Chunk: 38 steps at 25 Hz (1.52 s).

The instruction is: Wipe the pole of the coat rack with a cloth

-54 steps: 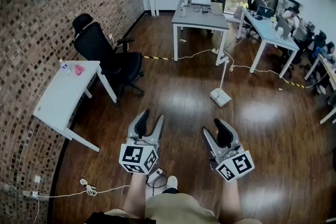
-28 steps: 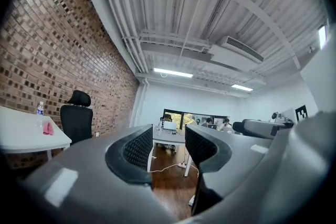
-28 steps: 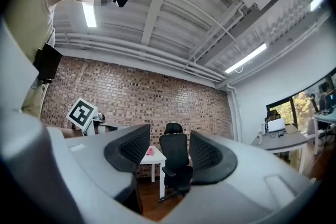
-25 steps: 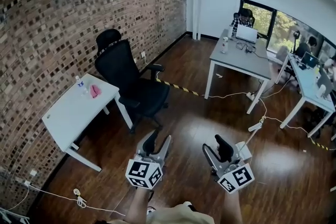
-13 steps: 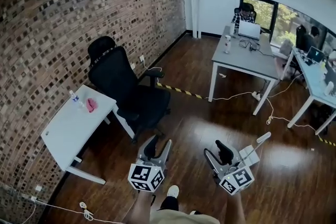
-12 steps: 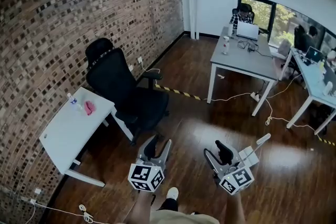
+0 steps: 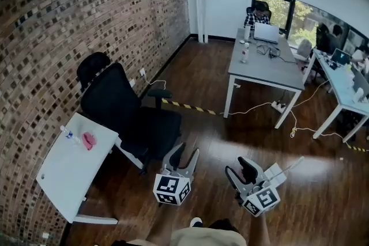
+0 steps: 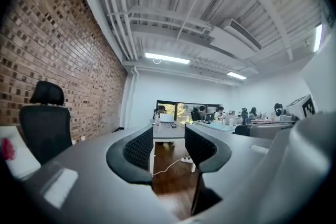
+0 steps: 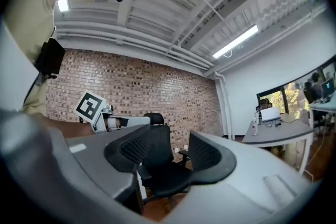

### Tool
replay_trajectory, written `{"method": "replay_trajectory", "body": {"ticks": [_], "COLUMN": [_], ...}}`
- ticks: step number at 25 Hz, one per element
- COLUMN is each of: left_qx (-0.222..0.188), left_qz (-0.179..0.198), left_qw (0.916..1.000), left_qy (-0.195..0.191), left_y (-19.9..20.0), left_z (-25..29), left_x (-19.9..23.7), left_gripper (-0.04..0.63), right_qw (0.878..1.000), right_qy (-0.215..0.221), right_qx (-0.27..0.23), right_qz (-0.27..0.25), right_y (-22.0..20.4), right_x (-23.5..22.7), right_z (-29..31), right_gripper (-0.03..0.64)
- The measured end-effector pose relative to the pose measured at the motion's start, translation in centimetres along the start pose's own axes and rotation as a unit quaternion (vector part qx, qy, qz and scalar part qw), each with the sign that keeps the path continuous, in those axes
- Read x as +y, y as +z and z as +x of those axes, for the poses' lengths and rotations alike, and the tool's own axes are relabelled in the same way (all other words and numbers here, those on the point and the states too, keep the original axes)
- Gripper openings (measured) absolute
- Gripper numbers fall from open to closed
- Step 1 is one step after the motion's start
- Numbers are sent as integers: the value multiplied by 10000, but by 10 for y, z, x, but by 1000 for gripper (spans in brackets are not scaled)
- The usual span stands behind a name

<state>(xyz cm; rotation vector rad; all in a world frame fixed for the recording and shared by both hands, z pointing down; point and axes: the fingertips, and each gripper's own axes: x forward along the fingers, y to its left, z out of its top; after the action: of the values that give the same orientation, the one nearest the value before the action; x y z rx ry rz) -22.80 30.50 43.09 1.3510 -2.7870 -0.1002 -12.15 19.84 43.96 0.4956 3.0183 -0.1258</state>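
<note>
From the head view, you hold both tools low in front of you over the dark wood floor point(image 7: 202, 101). Your left hand-held gripper point(image 7: 183, 157) has its jaws spread, with only floor showing between them. Your right hand-held gripper point(image 7: 242, 173) is also parted and carries nothing. The coat rack point(image 7: 274, 174) shows its white base just past the right hand-held gripper, and its thin pole point(image 7: 290, 164) slants away to the right in the picture. Neither tool touches it. The pink cloth point(image 7: 88, 140) lies well apart on the small white counter point(image 7: 63, 176) by the brick wall point(image 7: 69, 14), beside a small clear bottle point(image 7: 68, 135) whose contents you cannot make out. A black office chair point(image 7: 127, 115) stands between that counter and you. Farther off, a grey counter point(image 7: 262, 66) carries a laptop point(image 7: 266, 32) and another bottle point(image 7: 245, 55).

In the left gripper view, the two ribbed pads point(image 8: 140, 147) stand moderately apart. Through the gap you see only floor, a white cable and the legs of the grey counter. The pink cloth peeks in at the far left edge on the white counter, with the office chair just behind it.

In the right gripper view, the jaws are about half open and empty. The black office chair sits behind the gap, not within it. The marker cube point(image 9: 90, 106) of your left tool shows at the left against the brick wall, and the grey counter with the laptop lies at the right.
</note>
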Motion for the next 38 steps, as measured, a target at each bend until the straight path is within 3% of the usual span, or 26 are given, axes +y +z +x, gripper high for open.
{"method": "replay_trajectory", "body": {"ticks": [5,10,16,21,31,34,38], "left_qx": [100,188,221,412,477,394,388], "left_qz": [-158,-194,-77,-29,-108,-189,-123], "left_qw": [9966,9865,9573,9315,8805,8616,8389], "left_qy": [-798,-1615,-2882,-3615,-4715,-5056,-5427], "left_y": [-7,-22,-24,-43,-56,-43,-37], "left_z": [81,177,262,303,412,450,484], "left_x": [-34,-102,-222,-296,-382,-404,-428], "left_gripper": [166,160,160,160,161,163,163], "right_qw": [9954,9815,9531,9269,8594,8286,7704], "right_qy": [-950,-1904,-2991,-3723,-5077,-5536,-6131], "right_qx": [36,-150,-450,-442,-384,-301,150], "right_qz": [128,129,130,170,477,786,1740], "right_y": [-5,-1,14,10,-11,-14,-55], "right_x": [-71,-159,-249,-287,-384,-422,-457], "right_z": [-25,-71,-151,-205,-261,-274,-298], "right_gripper": [215,210,209,209,209,209,210]}}
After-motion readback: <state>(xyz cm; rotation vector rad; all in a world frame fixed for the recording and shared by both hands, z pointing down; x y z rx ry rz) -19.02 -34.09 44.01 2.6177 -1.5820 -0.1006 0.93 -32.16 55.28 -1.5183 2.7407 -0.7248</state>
